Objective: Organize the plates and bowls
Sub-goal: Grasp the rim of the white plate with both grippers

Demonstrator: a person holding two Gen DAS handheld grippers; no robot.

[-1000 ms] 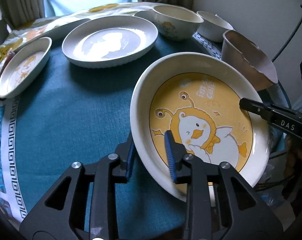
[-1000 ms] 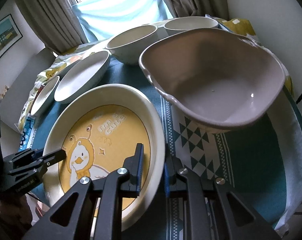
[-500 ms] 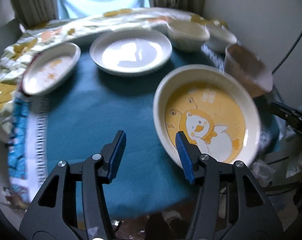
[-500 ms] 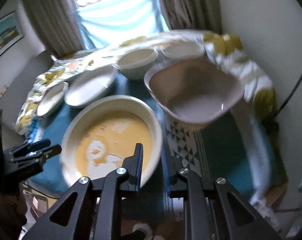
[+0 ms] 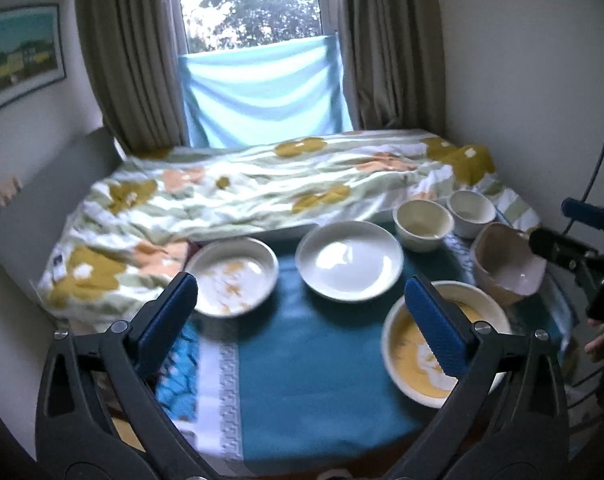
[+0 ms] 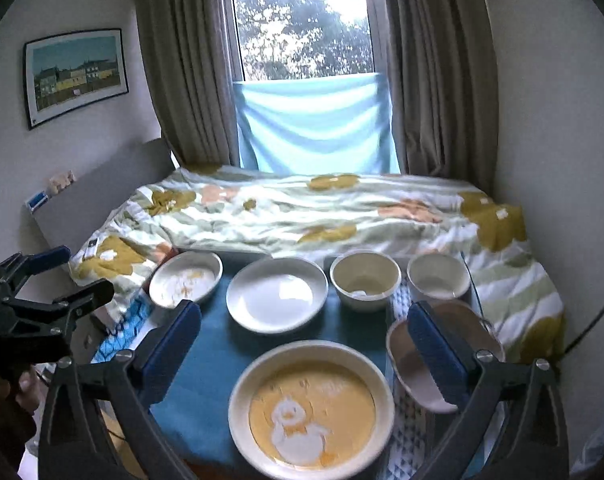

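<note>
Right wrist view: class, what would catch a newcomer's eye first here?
The big yellow duck plate sits nearest on the teal cloth, between the wide-open right tongs, which hold nothing. Behind it stand a plain white plate and two cream bowls, before a flowered quilt.

Table (image 6: 206, 412): duck plate (image 6: 311, 408) nearest; tilted bowl (image 6: 418, 364) just right of it. Behind, left to right: small plate (image 6: 186, 279), plain plate (image 6: 277, 294), bowl (image 6: 365, 279), cup-bowl (image 6: 438, 276). Bed (image 6: 302, 208) behind the table.
</note>
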